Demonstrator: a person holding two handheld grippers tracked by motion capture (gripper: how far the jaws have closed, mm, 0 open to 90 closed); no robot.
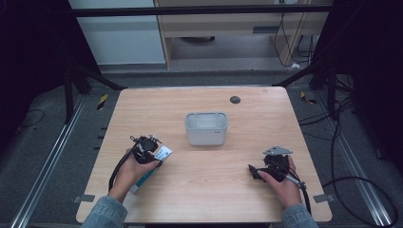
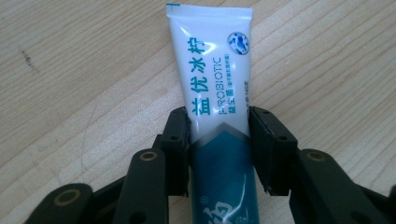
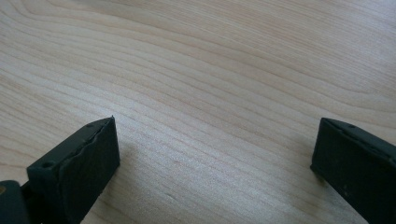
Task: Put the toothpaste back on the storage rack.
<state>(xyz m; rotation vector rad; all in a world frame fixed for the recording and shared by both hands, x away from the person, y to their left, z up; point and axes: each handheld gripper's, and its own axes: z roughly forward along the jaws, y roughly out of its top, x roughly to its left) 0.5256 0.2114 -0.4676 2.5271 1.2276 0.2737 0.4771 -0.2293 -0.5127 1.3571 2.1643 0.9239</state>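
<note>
Nearest us, the left gripper (image 2: 219,135) has its jaws pinched on a toothpaste tube (image 2: 212,70) lying flat on the table (image 1: 199,166). The soft tube could squirm out if lifted. The right gripper (image 3: 215,158) rests spread wide, holding nothing. Beyond, a grey bin (image 1: 206,128) sits mid-table, path clear.

Left gripper (image 2: 219,135) fingers closed on something, right gripper (image 3: 215,163) fingers spread wide
</note>
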